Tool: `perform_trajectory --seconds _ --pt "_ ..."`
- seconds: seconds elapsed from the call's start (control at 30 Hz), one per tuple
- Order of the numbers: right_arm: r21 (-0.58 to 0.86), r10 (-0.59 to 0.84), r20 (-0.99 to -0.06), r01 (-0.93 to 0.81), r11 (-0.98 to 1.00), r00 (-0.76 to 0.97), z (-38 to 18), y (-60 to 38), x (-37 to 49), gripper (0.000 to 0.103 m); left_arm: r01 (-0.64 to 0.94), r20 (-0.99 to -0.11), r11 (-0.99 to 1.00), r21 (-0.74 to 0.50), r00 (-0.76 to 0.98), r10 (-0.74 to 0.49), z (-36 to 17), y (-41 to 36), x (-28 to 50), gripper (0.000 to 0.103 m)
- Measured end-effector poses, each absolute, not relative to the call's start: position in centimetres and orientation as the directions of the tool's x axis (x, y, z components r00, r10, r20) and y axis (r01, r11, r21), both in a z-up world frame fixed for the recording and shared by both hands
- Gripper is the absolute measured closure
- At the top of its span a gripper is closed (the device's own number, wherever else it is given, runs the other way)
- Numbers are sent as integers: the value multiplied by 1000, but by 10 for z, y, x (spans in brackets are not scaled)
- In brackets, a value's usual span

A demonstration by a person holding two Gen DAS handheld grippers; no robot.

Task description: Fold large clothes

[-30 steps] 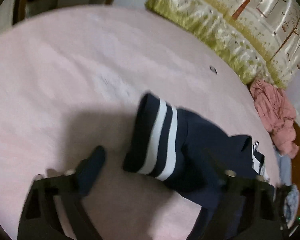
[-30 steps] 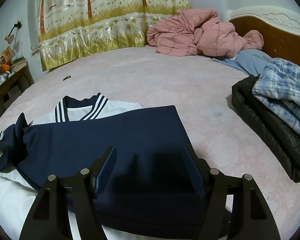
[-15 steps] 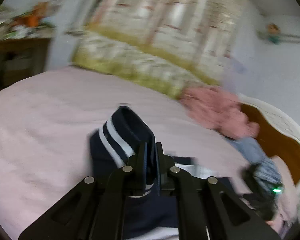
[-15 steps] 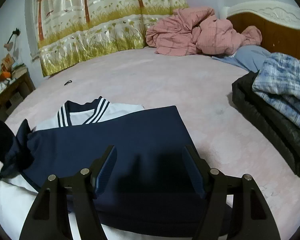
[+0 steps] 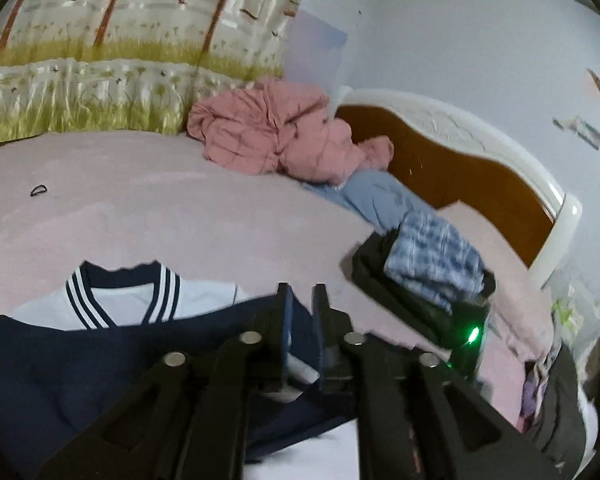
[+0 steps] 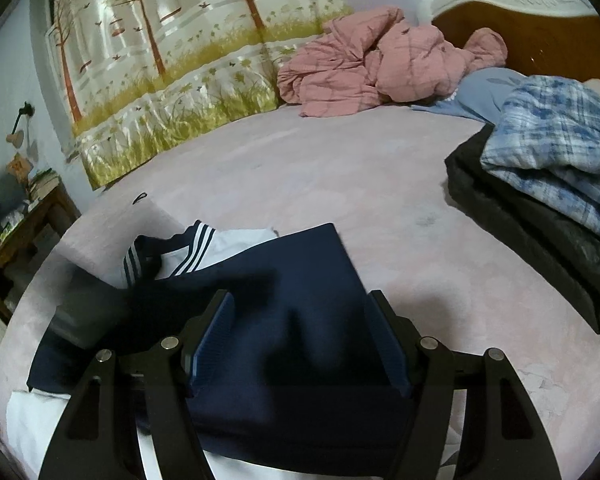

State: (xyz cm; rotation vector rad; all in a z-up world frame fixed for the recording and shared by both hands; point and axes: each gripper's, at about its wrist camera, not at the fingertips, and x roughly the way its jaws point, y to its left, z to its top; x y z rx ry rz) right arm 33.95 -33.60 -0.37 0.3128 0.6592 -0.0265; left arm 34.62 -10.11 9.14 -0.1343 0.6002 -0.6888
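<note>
Over the folded navy top (image 6: 300, 300), left gripper (image 5: 302, 300) opening, seemingly empty; right gripper (image 6: 300, 316) wide

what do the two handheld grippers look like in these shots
Both are black two-finger tools. Each finger hangs on flat black link bars with cut-out slots, pinned by round silver rivets. The right gripper has ribbed dark blue pads on its fingers. The left gripper has the same build, with narrow upright fingers. No cables, sleeves or hands show.
</note>
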Motion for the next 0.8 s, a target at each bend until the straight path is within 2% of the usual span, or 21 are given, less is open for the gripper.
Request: perform_trajectory --seconds 0.03,0.07,0.13,0.3,0.43,0.63,0.73,0.77,0.8 --pt "287 78 -606 126 950 792 -4 -338 339 33 559 -482 778 -287 617 -622 88 -98 343 53" --pt "296 85 -603 124 947 793 -3 -339 339 33 539 -476 803 -256 652 -590 85 -90 339 38" --pt "309 98 -598 116 944 795 -2 -340 338 33 496 -453 839 -222 710 -540 84 -66 334 38" --pt "296 127 -608 76 952 784 -3 -330 340 33 339 -449 903 -264 786 -426 76 23 337 38" --pt "351 264 -645 -29 936 717 -13 -307 350 33 183 -441 952 -244 853 -277 60 88 338 35" --pt "221 160 -792 32 975 589 -52 -282 383 35 -100 -464 975 -199 886 -4 32 163 344 28" --pt "256 176 -799 61 965 575 -61 -287 399 37 -148 -527 965 -218 850 11 15 186 359 28" --pt "252 168 -799 68 965 577 -62 -287 402 45 -170 -538 960 -221 843 25 10 193 362 28" --pt "231 140 -799 83 970 585 -63 -287 405 63 -194 -552 956 -221 833 41 4 199 367 28"
